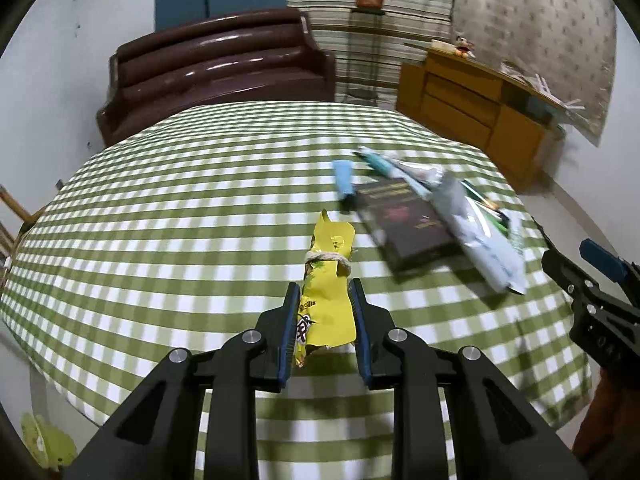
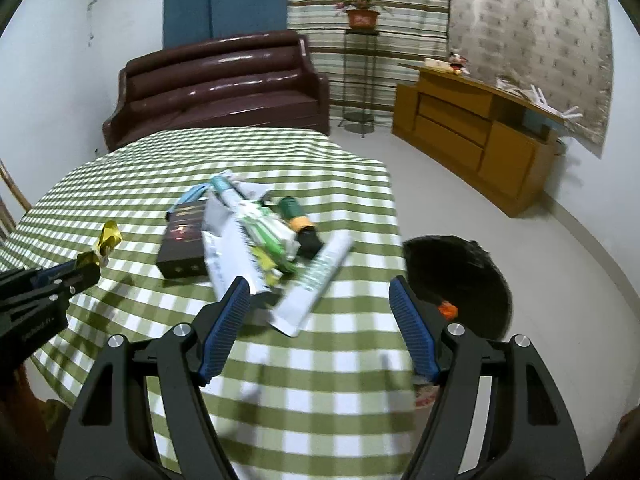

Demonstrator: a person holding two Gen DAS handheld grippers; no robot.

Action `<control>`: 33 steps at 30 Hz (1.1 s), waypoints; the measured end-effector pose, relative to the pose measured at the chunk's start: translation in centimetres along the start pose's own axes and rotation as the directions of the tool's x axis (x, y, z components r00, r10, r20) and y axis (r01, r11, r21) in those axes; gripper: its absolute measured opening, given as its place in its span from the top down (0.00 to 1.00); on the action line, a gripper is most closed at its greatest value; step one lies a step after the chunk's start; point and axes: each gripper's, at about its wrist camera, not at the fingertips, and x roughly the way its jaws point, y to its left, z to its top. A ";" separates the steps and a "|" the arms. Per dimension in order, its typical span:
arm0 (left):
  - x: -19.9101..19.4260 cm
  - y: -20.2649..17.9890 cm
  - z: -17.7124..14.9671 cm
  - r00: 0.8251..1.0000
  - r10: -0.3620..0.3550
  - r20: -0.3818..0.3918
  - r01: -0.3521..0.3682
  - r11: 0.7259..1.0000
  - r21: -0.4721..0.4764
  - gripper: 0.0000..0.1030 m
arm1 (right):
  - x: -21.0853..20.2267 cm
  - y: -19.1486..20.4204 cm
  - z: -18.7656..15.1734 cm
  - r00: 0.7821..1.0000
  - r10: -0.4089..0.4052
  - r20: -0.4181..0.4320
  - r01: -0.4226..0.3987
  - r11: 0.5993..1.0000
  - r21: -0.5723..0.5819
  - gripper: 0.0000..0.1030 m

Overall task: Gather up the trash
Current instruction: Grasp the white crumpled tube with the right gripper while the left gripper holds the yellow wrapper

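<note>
My left gripper (image 1: 324, 292) is shut on a yellow snack wrapper (image 1: 326, 280) tied with twine, held above the green checked tablecloth (image 1: 180, 220). It also shows in the right wrist view (image 2: 106, 240) at the left. A pile of trash lies on the table: a dark box (image 1: 404, 220), a white pouch (image 1: 480, 236), teal tubes (image 1: 344, 178). In the right wrist view my right gripper (image 2: 320, 296) is open over the table's near edge, just short of a white tube (image 2: 316, 280) and the pile (image 2: 256, 232). A black bin bag (image 2: 460, 284) stands on the floor at the table's right.
A brown sofa (image 2: 216, 84) stands behind the table. A wooden cabinet (image 2: 472, 132) is at the right wall, and a plant stand (image 2: 360, 68) sits between them. The table edge drops off at the right toward the pale floor (image 2: 560, 280).
</note>
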 end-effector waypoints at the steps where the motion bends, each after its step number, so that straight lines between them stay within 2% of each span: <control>1: 0.1 0.5 0.1 1.000 0.007 0.000 -0.007 1.000 -0.008 0.75 | 0.3 0.3 0.1 1.000 0.006 -0.006 -0.006 1.000 -0.003 0.32; 16: 1.4 4.1 0.5 0.999 0.051 -0.019 -0.052 0.997 -0.058 0.75 | 3.5 4.1 0.9 0.996 0.025 -0.083 -0.030 0.998 -0.063 0.34; 22: 1.7 4.2 0.3 0.999 0.040 -0.027 -0.042 0.997 -0.064 0.75 | 4.2 5.0 0.5 0.994 0.008 -0.112 -0.021 0.993 -0.116 0.58; 25: 1.9 4.3 0.2 0.999 0.036 -0.031 -0.038 0.997 -0.066 0.75 | 4.1 5.2 0.4 0.994 0.010 -0.109 -0.023 0.993 -0.118 0.64; 28: 1.9 4.2 0.2 0.999 0.036 -0.032 -0.038 0.997 -0.069 0.75 | 3.7 5.2 0.4 0.995 0.014 -0.098 -0.026 0.992 -0.124 0.79; 33: 1.8 4.2 0.1 0.999 0.033 -0.027 -0.035 0.997 -0.069 0.75 | 3.1 5.3 0.4 0.995 0.038 -0.087 -0.048 0.992 -0.117 0.83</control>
